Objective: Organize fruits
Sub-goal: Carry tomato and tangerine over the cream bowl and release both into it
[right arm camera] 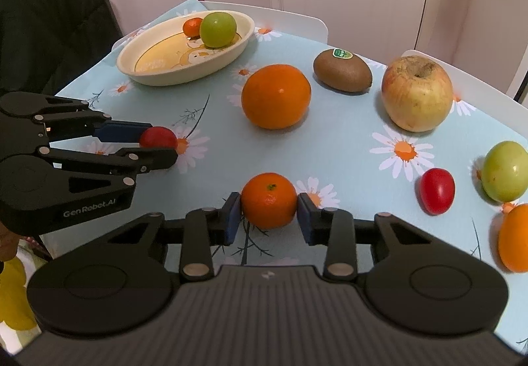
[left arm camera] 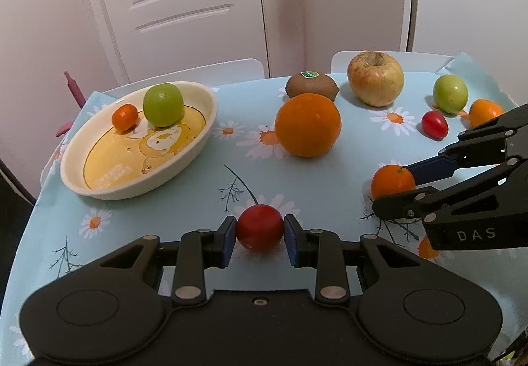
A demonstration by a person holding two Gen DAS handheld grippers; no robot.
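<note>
My left gripper point(left arm camera: 260, 235) is shut on a small red fruit point(left arm camera: 260, 227) at the table's near edge; the same fruit shows in the right wrist view point(right arm camera: 158, 137). My right gripper point(right arm camera: 269, 214) is closed around a small mandarin point(right arm camera: 269, 200), its pads touching both sides; it also shows in the left wrist view point(left arm camera: 392, 180). A cream oval dish point(left arm camera: 99, 181) at the left holds a green fruit point(left arm camera: 163, 105) and a small orange fruit point(left arm camera: 124, 117). A large orange point(left arm camera: 307, 125), a kiwi point(left arm camera: 312, 85) and an apple point(left arm camera: 375, 78) lie on the cloth.
At the right lie a green fruit point(right arm camera: 505, 170), a red cherry tomato point(right arm camera: 436, 190) and an orange fruit point(right arm camera: 514, 237). The table has a daisy-print blue cloth point(left arm camera: 204, 174). White chair backs point(left arm camera: 231, 67) and a door stand behind.
</note>
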